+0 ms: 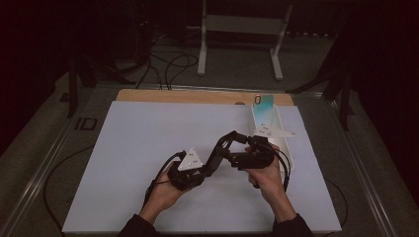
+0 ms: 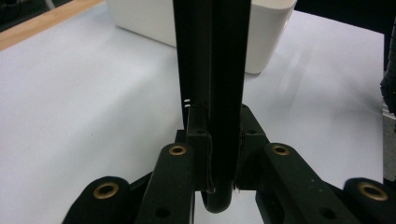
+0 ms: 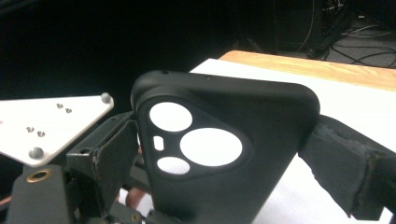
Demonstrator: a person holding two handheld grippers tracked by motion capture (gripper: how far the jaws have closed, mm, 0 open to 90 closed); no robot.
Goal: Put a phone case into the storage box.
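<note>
White sheet on wooden table, white bin, dark room

White table sheet: covers most of the table top. Wooden table strip: bare along the far edge. White oblong tray: at the far right edge. Phone with teal back: propped in the tray's far end. White metal stand: on the floor beyond the table, beside black cables.
</note>
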